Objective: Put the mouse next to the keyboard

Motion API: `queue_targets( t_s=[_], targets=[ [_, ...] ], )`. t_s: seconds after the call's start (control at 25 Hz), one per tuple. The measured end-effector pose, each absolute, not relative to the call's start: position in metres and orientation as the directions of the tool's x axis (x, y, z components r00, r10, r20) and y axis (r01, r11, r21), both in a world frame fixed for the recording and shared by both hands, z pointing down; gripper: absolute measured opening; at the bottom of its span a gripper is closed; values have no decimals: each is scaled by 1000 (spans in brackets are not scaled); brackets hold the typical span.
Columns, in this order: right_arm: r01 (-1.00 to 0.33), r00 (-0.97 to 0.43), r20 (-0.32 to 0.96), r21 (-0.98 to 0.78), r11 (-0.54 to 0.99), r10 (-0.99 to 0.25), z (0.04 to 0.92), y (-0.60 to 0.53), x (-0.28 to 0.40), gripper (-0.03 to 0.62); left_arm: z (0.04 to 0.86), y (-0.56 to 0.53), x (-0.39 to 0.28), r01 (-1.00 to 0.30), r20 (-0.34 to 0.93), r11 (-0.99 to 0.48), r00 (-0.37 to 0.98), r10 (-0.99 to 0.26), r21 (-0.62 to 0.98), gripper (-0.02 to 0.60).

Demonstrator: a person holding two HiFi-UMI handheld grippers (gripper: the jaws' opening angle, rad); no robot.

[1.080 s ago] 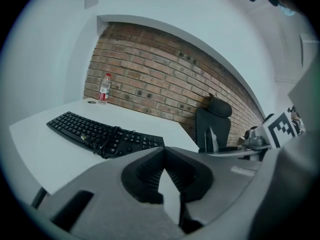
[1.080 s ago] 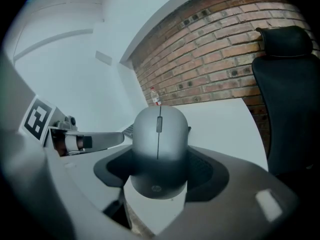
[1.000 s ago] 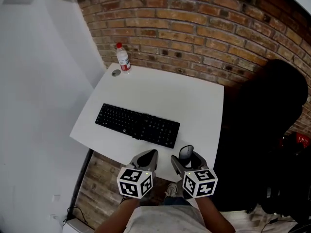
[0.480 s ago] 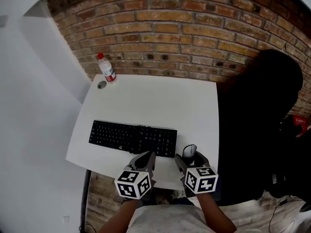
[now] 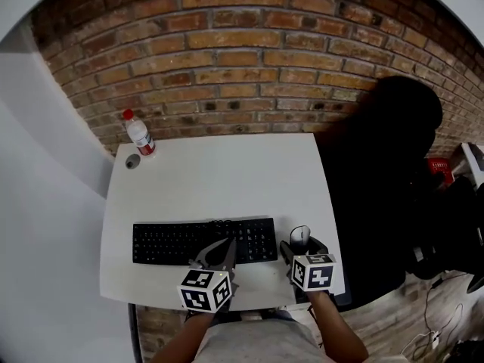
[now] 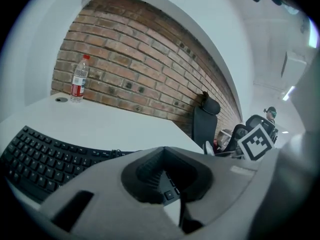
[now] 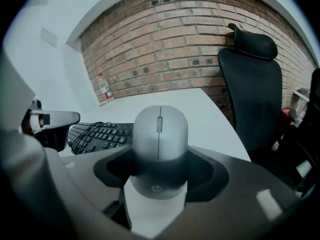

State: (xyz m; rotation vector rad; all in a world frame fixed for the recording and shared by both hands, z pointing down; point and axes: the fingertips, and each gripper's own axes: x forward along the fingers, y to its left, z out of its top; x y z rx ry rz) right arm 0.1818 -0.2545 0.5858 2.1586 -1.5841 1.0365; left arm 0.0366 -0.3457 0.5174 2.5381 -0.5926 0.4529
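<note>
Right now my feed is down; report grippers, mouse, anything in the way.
Left gripper shut, empty, over keyboard. Right gripper shut on grey mouse, right of keyboard. Nothing blocking; water bottle far corner.

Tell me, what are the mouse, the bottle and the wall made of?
The mouse looks like plastic: smooth, matte silver-grey with a soft sheen. The bottle is probably clear plastic: you can see through it, and it has a red cap and label. The wall is brick: rough reddish-brown blocks with paler mortar lines between them.
</note>
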Motion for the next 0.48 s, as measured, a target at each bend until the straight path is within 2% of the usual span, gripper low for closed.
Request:
queue_targets(
  t_s=[0.48],
  targets=[
    [-868,248,769,-94,-488,-589,606,-257,187,310,516,-379,34,-378,386,-828,897,-216,414,-8]
  ],
)
